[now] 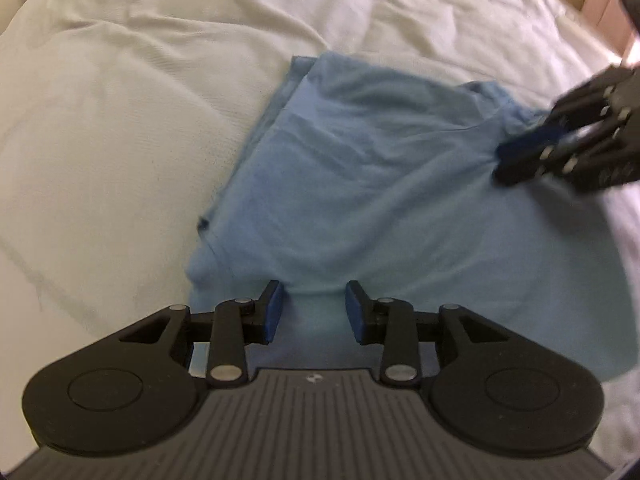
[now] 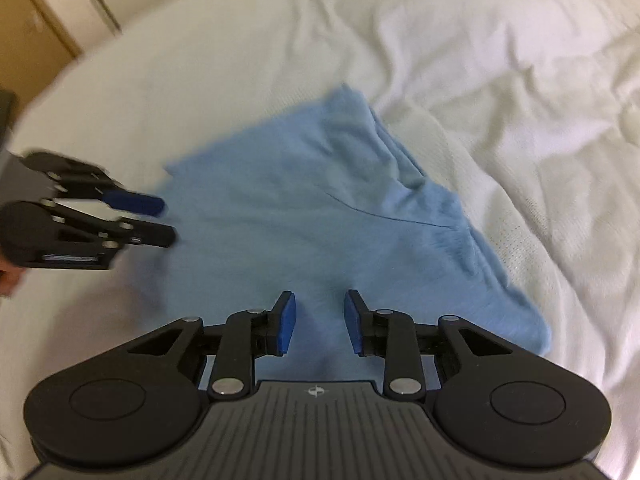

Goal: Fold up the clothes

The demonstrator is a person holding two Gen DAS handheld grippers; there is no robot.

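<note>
Left wrist view: your left claw (image 1: pixel 314 308) stands apart over the near edge of the blue garment (image 1: pixel 360 200), which lies folded on the bed (image 1: pixel 120 120). Right wrist view: your right claw (image 2: pixel 319 322) is likewise apart, gripping nothing.

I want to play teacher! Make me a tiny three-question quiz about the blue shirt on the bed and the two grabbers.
1. True or false: the light blue shirt lies on a white bed sheet.
2. Pick one. The left gripper has its jaws: A) clamped on a sock, B) apart with blue cloth showing between them, C) out of sight.
3. Fill the gap: in the left wrist view, the right gripper is at the shirt's ___ edge.

Key: 1 true; 2 B; 3 right.
</note>
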